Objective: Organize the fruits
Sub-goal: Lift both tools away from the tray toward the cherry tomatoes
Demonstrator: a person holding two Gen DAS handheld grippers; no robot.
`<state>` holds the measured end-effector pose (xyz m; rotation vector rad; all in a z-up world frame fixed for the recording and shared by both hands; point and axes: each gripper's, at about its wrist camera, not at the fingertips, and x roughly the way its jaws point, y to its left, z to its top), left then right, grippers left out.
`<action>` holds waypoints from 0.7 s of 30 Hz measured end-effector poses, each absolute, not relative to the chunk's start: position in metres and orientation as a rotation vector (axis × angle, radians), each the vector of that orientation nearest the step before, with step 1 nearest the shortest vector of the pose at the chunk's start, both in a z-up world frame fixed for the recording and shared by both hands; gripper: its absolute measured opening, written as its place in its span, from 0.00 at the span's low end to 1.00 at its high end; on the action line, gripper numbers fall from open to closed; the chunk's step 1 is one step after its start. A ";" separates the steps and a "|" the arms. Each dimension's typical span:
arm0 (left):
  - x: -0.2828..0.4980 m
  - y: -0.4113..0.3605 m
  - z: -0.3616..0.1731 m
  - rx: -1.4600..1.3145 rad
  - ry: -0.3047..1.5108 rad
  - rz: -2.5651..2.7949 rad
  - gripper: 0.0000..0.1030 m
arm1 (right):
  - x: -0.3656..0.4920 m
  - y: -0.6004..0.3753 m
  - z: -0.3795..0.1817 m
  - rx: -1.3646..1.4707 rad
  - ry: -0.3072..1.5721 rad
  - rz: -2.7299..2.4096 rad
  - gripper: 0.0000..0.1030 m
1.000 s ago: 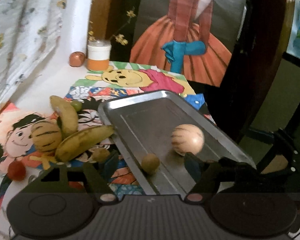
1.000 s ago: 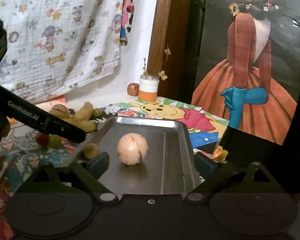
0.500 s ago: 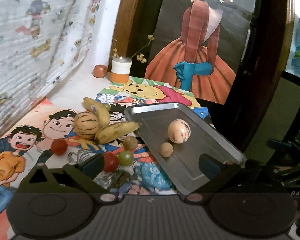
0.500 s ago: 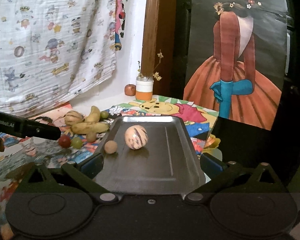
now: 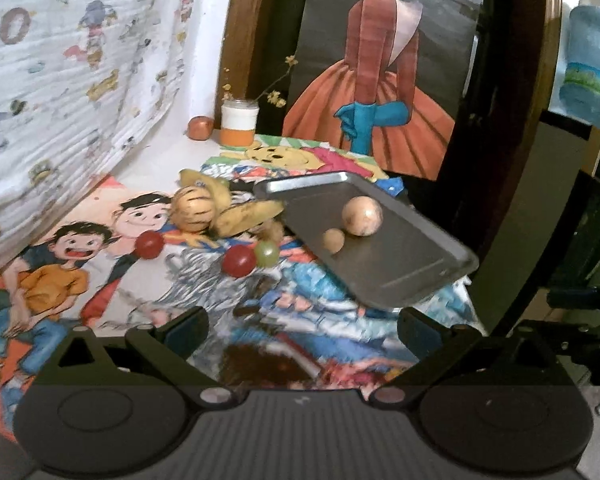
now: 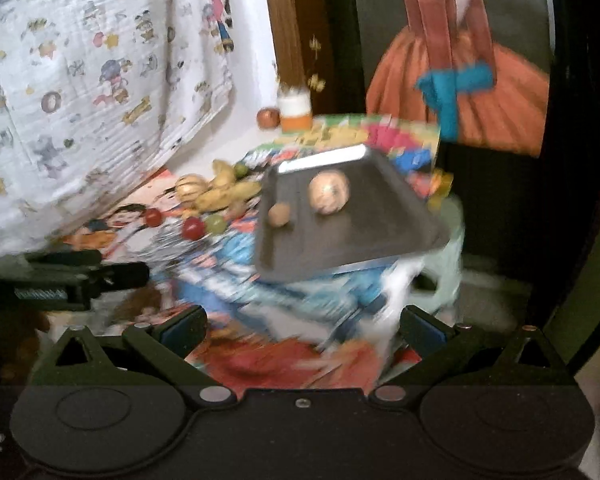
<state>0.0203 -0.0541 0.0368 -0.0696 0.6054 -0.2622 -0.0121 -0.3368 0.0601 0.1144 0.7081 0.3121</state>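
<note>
Both claws, left point(image 5: 302, 326) and right point(image 6: 302, 324), gape wide and empty, having just been opening; the tray point(image 5: 400, 276) holds a melon point(image 5: 362, 215) and a small fruit point(image 5: 333, 240)

A tray point(image 5: 404, 276) lies on the right part of the cartoon cloth point(image 5: 112, 248). In it sit a large round fruit point(image 5: 362, 215) and, just left and nearer, a small one point(image 5: 333, 240). Left of the tray lie bananas point(image 5: 246, 218) with a striped melon point(image 5: 192, 213) touching them. Nearer lie two tomatoes point(image 5: 239, 261) and a grape point(image 5: 266, 253). Behind stands a jar point(image 5: 239, 122) with an apple point(image 5: 200, 128) on its left.
</note>
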 end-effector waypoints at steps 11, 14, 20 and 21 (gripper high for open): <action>0.001 -0.008 0.036 -0.081 0.648 -0.192 1.00 | 0.000 -0.307 0.108 0.270 0.934 0.424 1.00; 0.005 0.010 0.042 -0.100 0.640 -0.150 1.00 | 0.018 -0.288 0.123 0.304 0.946 0.476 1.00; 0.019 0.041 0.055 -0.079 0.609 -0.075 1.00 | 0.047 -0.255 0.146 0.251 0.755 0.495 1.00; 0.023 0.045 0.056 -0.073 0.610 -0.065 1.00 | 0.050 -0.251 0.145 0.246 0.726 0.489 1.00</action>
